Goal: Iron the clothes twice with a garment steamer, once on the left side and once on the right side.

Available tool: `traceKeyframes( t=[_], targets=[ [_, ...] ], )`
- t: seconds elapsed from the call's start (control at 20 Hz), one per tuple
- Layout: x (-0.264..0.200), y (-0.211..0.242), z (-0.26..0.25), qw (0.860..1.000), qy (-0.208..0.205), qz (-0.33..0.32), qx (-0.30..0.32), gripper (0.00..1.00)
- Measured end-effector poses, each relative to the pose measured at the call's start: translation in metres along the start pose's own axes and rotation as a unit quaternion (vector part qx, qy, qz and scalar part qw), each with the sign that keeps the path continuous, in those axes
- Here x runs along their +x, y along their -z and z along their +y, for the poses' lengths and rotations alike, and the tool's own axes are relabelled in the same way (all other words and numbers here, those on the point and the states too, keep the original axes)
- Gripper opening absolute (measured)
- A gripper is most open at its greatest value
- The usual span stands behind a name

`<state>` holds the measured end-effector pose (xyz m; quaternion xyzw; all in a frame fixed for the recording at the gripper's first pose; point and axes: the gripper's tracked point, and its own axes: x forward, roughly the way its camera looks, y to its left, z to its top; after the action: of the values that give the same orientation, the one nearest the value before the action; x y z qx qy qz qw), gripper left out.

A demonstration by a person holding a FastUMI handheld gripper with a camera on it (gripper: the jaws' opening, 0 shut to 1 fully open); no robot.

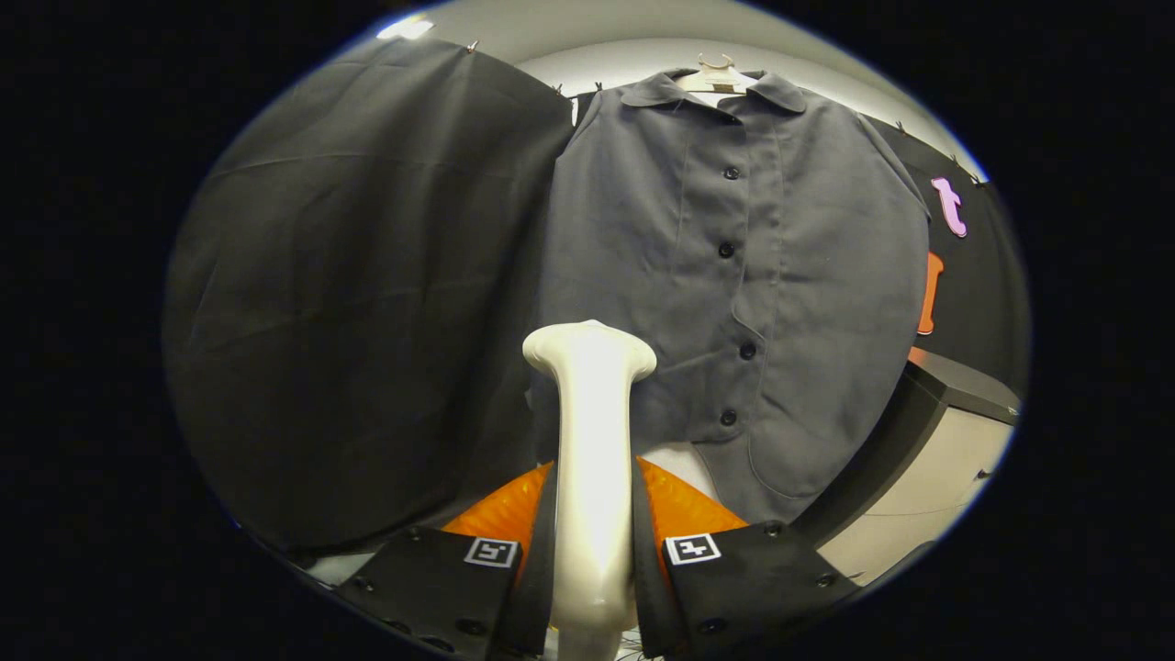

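Observation:
A dark grey buttoned shirt (734,275) hangs on a hanger (716,78) against the booth wall, beyond my fingers and a little to their right. My gripper (592,551) is shut on the white garment steamer (589,441), both fingers pressing on its upright handle. The steamer's flared head (589,351) rises ahead of the fingers, in front of the shirt's lower left part; whether it touches the cloth I cannot tell.
Black cloth (367,303) covers the wall left of the shirt. A black-topped, pale-sided cabinet or table (936,441) stands to the lower right, close to the shirt's hem. A pale floor or surface shows below the shirt.

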<state>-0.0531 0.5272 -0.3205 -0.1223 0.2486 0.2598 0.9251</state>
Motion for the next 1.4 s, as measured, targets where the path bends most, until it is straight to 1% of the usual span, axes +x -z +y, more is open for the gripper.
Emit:
traceKeyframes(
  t=[0.15,0.35,0.5,0.65,0.8,1.0,1.25,1.4],
  targets=[
    [-0.021,-0.039,-0.002,0.999,0.002,-0.037,0.009,0.45],
    [-0.059,-0.094,-0.015,0.996,0.001,-0.088,0.005,0.44],
    [-0.095,-0.122,-0.037,0.993,0.011,-0.121,0.006,0.44],
    [-0.128,-0.137,-0.068,0.990,0.030,-0.140,0.018,0.44],
    [-0.156,-0.137,-0.101,0.987,0.058,-0.147,0.016,0.44],
    [-0.197,-0.124,-0.143,0.982,0.110,-0.151,0.009,0.44],
    [-0.250,-0.092,-0.199,0.977,0.163,-0.138,0.017,0.44],
    [-0.277,-0.074,-0.224,0.974,0.184,-0.134,0.024,0.44]
  ],
)
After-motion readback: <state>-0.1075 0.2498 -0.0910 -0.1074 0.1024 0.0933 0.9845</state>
